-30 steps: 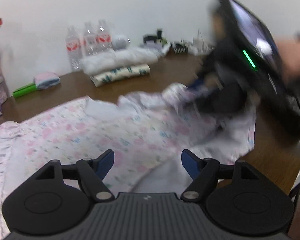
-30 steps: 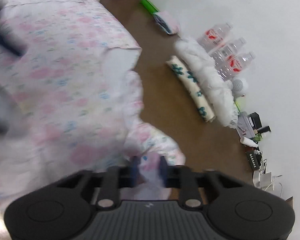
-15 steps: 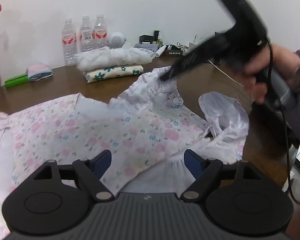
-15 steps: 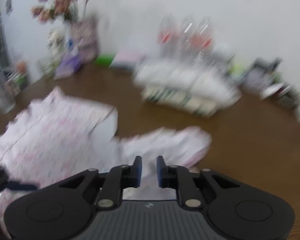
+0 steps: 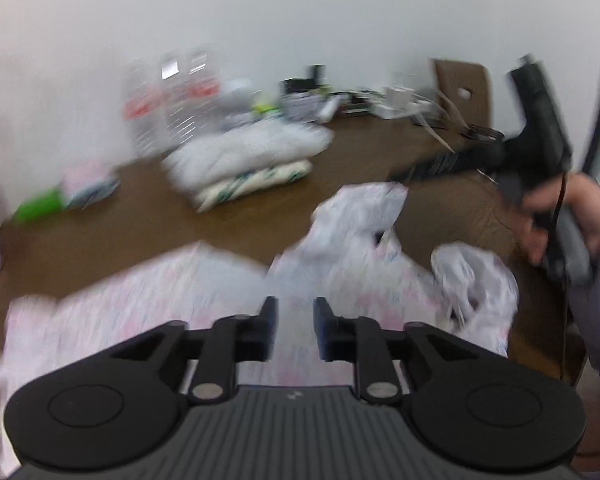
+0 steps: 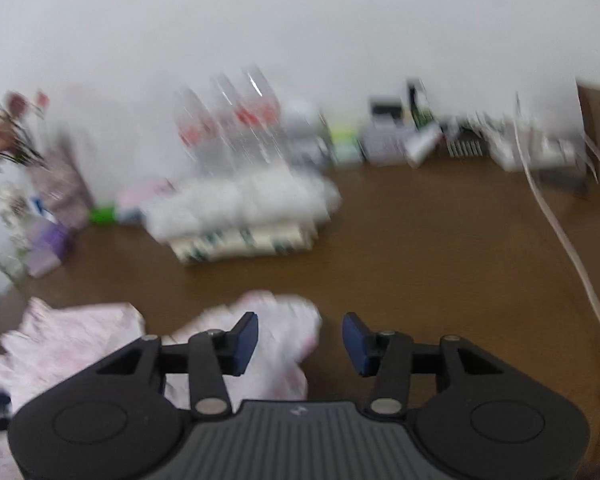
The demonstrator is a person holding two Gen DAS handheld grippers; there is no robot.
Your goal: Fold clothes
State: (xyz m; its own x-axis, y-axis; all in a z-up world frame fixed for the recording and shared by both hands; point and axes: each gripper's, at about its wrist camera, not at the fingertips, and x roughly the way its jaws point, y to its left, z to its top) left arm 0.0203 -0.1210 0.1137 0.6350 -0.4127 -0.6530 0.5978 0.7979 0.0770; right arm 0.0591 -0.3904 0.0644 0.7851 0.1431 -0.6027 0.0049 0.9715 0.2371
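Left wrist: left tool point(image 5: 293, 328) narrowly apart, empty, above garment point(image 5: 140, 296); right tool point(image 6: 298, 340) wide apart, sleeve point(image 6: 276, 332) beneath, ready for fold.

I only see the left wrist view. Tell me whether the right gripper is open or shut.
Observer: Open wide. The right gripper holds nothing.
Operator: Report what lies under it.
Observer: A bunched end of the floral garment reaches into the picture-left side of its gap. Bare table shows on the other side.
Operator: Name anything lying to its right.
Observer: A white cable runs across the table there, toward the near edge.
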